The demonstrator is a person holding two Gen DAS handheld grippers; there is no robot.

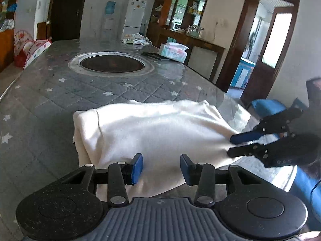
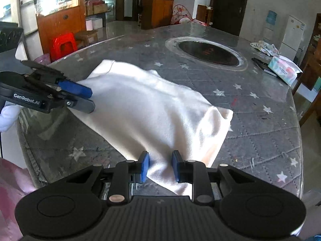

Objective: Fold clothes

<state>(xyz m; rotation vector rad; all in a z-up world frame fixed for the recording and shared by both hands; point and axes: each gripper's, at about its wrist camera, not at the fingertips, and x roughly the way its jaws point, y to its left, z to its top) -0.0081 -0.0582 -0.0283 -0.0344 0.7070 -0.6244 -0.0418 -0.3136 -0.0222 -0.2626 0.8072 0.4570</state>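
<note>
A white garment (image 1: 152, 128) (image 2: 152, 108) lies partly folded on the grey star-patterned table (image 1: 50, 100), with its near edge at both grippers. My left gripper (image 1: 161, 168) stands with its blue pads (image 1: 138, 166) a hand's width apart and the cloth's near edge running between them. In the right wrist view the left gripper (image 2: 91, 100) sits at the garment's left corner. My right gripper (image 2: 160, 166) has a narrower gap between its jaws, and a bunch of the white cloth passes through it. The left wrist view shows the right gripper (image 1: 230, 144) at the cloth's right end.
A round dark recess with a metal rim (image 1: 112, 62) (image 2: 206, 53) sits mid-table. Beyond it lie a tissue pack (image 1: 173, 51) (image 2: 283, 70), a dark flat object (image 1: 154, 55) and a crumpled cloth (image 1: 136, 39). A red stool (image 2: 63, 47) stands past the table's left edge.
</note>
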